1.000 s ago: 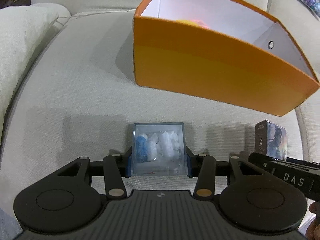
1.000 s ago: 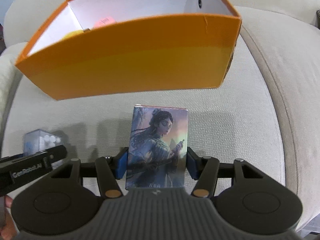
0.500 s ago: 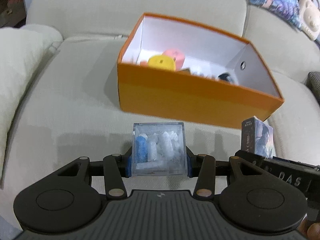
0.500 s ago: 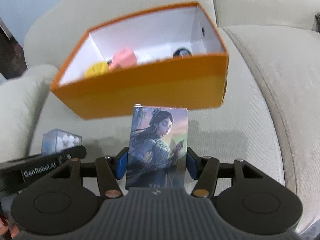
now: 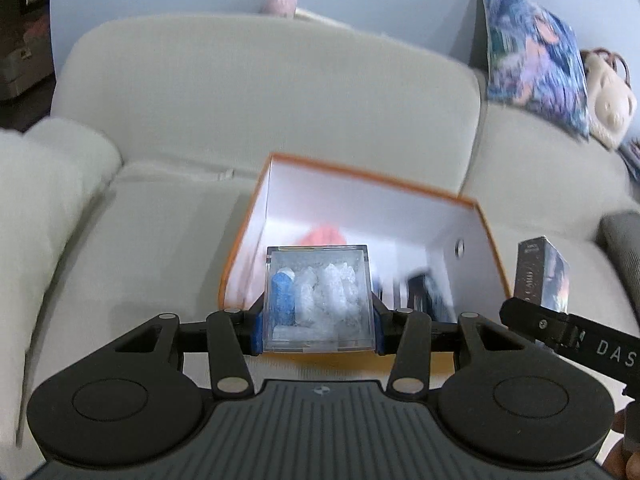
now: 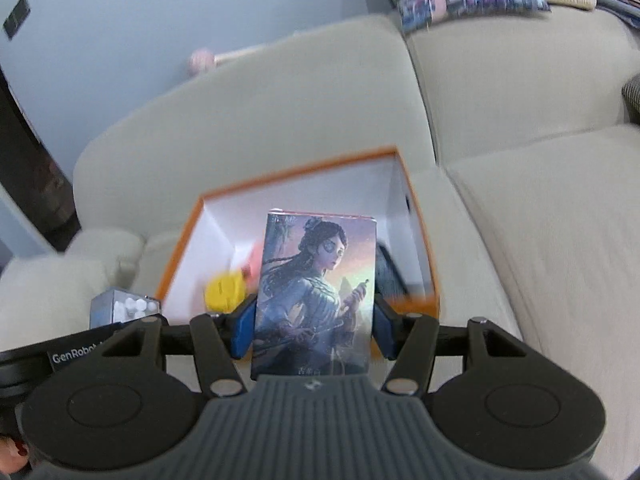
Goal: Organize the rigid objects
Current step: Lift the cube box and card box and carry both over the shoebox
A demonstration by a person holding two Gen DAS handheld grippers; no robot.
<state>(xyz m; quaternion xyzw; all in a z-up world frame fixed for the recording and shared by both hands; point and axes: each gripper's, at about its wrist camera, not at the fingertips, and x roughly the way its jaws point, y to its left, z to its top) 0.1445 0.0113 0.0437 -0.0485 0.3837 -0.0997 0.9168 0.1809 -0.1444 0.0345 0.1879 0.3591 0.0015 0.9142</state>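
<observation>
Cream sofa [image 5: 168, 216] against a pale blue wall; both grippers loaded, held before the orange box [image 5: 486, 240].

Left wrist view: strong blur; box contents are hard to read, only a pink smear [image 5: 324, 236] and dark shapes. Left gripper [image 5: 318, 320] pinches a clear cube case [image 5: 318, 298] with white pieces and one blue piece, in front of the box's near wall. Open seat cushion lies to its left. The right gripper's card box [image 5: 544, 276] is cut off at the right edge.
Right wrist view: right gripper [image 6: 316, 324] clamps the card box [image 6: 316, 284], printed with a painted figure, upright, hiding the box's middle. A yellow object [image 6: 224, 290] shows inside. The cube case [image 6: 128, 306] sits low left, partly covered.
</observation>
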